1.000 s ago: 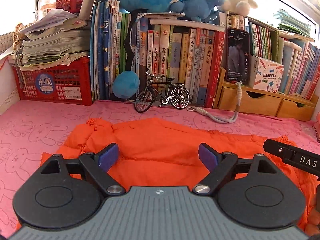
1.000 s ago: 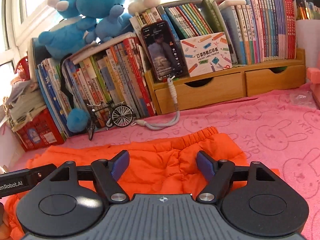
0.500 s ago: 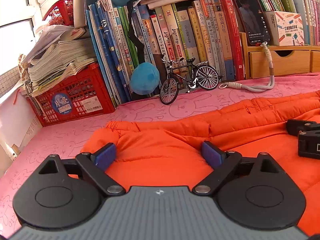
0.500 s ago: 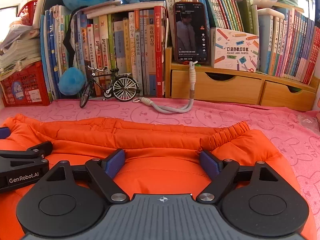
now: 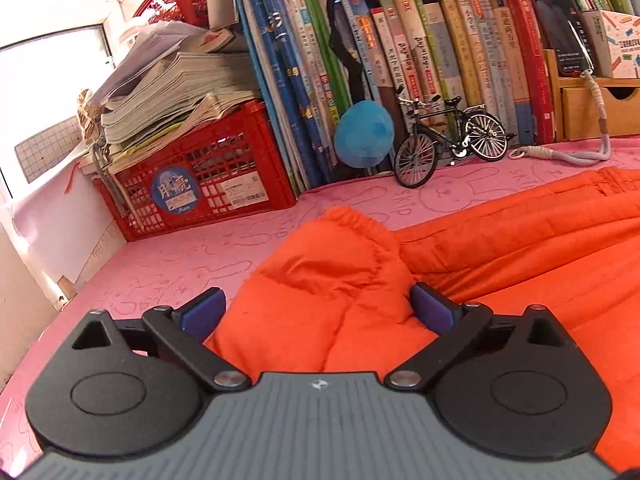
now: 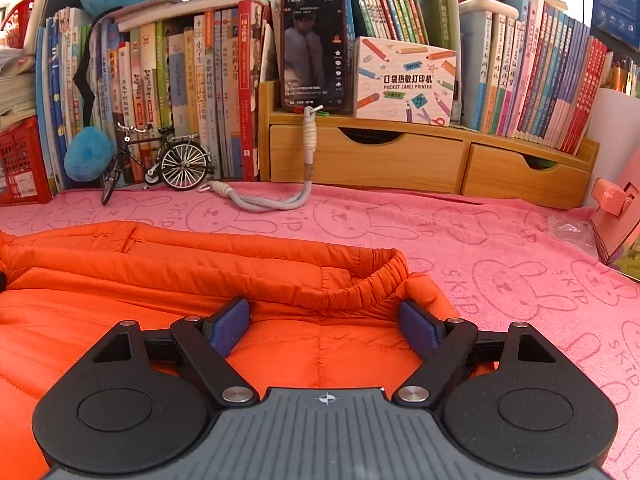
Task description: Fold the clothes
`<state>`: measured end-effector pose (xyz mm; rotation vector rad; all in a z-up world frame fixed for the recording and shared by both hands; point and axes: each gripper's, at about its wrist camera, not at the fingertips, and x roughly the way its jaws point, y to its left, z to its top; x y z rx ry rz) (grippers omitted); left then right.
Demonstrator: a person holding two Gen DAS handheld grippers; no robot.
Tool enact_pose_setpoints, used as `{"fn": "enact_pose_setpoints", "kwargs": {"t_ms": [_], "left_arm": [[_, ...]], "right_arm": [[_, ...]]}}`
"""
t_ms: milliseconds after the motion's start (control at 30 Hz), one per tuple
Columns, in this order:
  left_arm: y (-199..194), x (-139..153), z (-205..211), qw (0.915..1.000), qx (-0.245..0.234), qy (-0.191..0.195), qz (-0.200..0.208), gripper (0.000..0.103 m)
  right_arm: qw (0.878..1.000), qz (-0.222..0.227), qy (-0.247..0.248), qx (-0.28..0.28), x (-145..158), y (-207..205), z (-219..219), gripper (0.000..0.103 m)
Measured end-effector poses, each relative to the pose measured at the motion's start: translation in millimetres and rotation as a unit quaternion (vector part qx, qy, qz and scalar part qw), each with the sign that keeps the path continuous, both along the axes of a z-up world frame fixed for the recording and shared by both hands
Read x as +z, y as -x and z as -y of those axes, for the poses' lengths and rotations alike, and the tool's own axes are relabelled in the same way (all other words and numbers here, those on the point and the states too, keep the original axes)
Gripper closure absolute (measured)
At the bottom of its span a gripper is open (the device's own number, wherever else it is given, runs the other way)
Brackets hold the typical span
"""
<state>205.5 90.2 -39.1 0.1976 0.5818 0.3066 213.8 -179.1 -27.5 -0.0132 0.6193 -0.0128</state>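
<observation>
**Orange garment spread flat, both grippers poised at its cuffed ends**

Spread across the pink bunny-print cloth (image 6: pixel 500 240), filling the lower left of the right wrist view and the lower right of the left wrist view: one padded orange garment (image 6: pixel 160 280). Laid out wide and low, probably so that edges can be reached from both sides at once. Two elastic-gathered ends visible, one per view: a cuff (image 5: pixel 352 220) at centre frame on the left, another gathered end (image 6: pixel 384 272) at centre right on the right. Whether partly folded already or merely laid out, hard to settle; a long ridge along the far edge would fit either.

Left gripper (image 5: pixel 318 308) low at bottom centre, jaws wide apart, straddling the bunched fabric below the cuff, pads (image 5: pixel 202 310) not seen pinching anything. Right gripper (image 6: pixel 324 328) likewise at bottom centre, jaws wide apart, hanging over the quilted panel just short of the gathered end. Placement at opposite ends suggests a symmetrical pickup, though nothing held at present.

Counted behind, along the top of both frames: one model bicycle (image 5: pixel 448 140), one phone (image 6: pixel 312 48) propped upright with a corded strap (image 6: pixel 264 200) trailing onto the cloth, one red crate (image 5: pixel 200 176) bearing stacked papers, two wooden drawers (image 6: pixel 368 160), one printer box (image 6: pixel 404 80). Books too many to count surely.
</observation>
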Motion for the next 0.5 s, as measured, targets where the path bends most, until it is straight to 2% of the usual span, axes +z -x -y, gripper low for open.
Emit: {"fn": "enact_pose_setpoints", "kwargs": {"t_ms": [267, 300, 333, 400, 500], "left_arm": [[-3.5, -3.1, -22.5, 0.9991, 0.013, 0.035, -0.018, 0.000], [-4.1, -3.5, -24.0, 0.9990, 0.013, 0.038, -0.019, 0.000], [-4.7, -3.9, -25.5, 0.9988, 0.014, 0.042, -0.021, 0.000], [-5.9, -4.7, -28.6, 0.9984, 0.014, 0.049, -0.024, 0.000], [-7.6, -5.9, -33.2, 0.9977, 0.016, 0.059, -0.029, 0.000]], "right_arm": [[0.999, -0.013, -0.013, -0.033, -6.7, -2.3, 19.4, 0.022], [0.999, -0.019, -0.013, -0.046, -8.1, -3.1, 23.2, 0.012], [0.997, -0.030, -0.031, -0.057, -10.4, -4.9, 31.3, 0.009], [0.994, -0.044, -0.078, -0.055, -13.2, -7.0, 46.8, 0.009], [0.996, -0.040, -0.060, -0.055, -15.1, -7.6, 41.9, 0.007]]}}
